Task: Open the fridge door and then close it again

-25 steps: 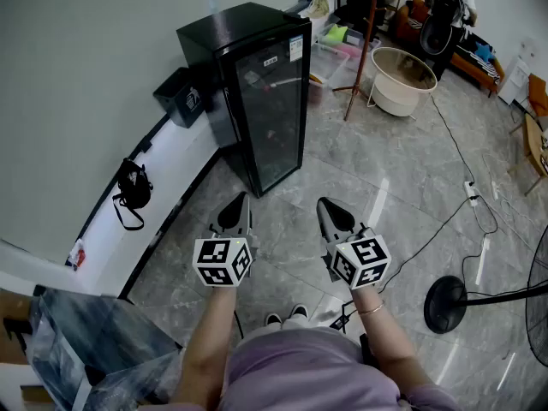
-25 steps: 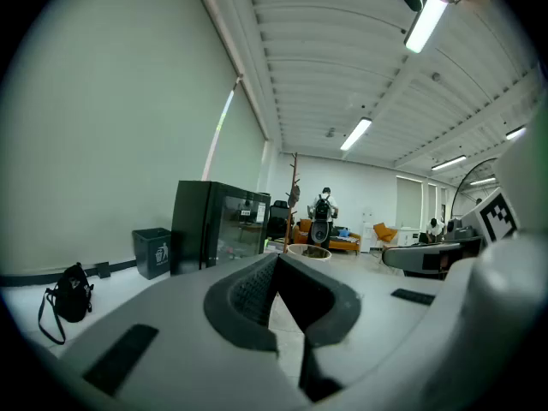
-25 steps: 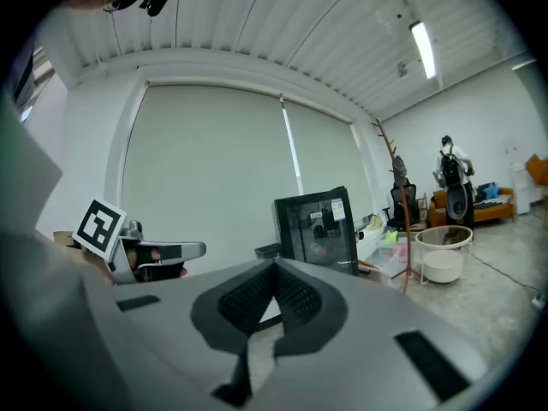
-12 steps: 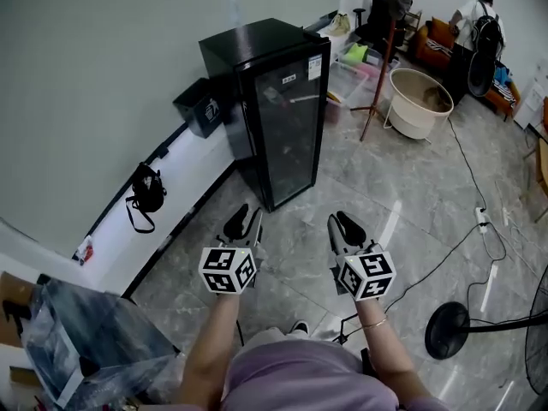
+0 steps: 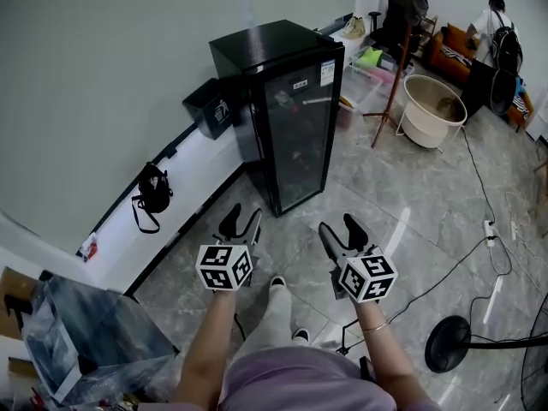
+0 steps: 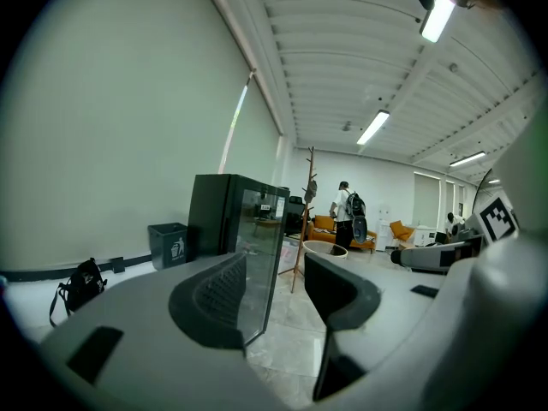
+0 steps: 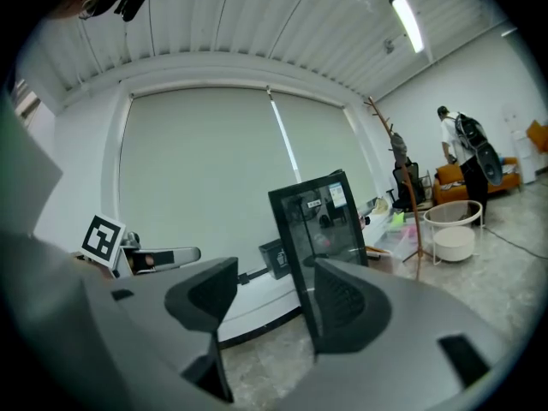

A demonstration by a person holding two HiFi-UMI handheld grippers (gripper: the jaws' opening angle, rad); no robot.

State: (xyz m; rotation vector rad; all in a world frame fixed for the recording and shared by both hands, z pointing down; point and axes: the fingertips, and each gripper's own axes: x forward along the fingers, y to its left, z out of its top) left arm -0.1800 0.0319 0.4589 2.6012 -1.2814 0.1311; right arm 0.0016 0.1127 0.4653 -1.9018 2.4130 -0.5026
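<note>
Grey marbled floor tiles [image 5: 377, 187] run up to a pale wall [image 5: 103, 75], and I'm steering across open floor with nothing underhand. My left gripper [image 5: 241, 221] and right gripper [image 5: 340, 229] ride side by side in front of me. Both have just been opening and now stand spread wide with nothing between the jaws. Each gripper view shows only floor and the room beyond through the gap. Straight ahead of them stands the black fridge [image 5: 282, 101], upright against the wall, its glass door [image 5: 301, 139] shut flush. It sits nearer the grippers in the head view than it did a second ago, and a shoe [image 5: 278, 282] is planted forward between my arms, so I read this as the walk-up, with the jaws readied early. The fridge remains well apart from both grippers and the door is untouched, so neither opening nor closing has begun. From here I can't make out a handle. A dark bin [image 5: 205, 110] stands just beside the fridge along the wall, and a black bag [image 5: 152, 197] lies further back toward me, both clear of my line in.
</note>
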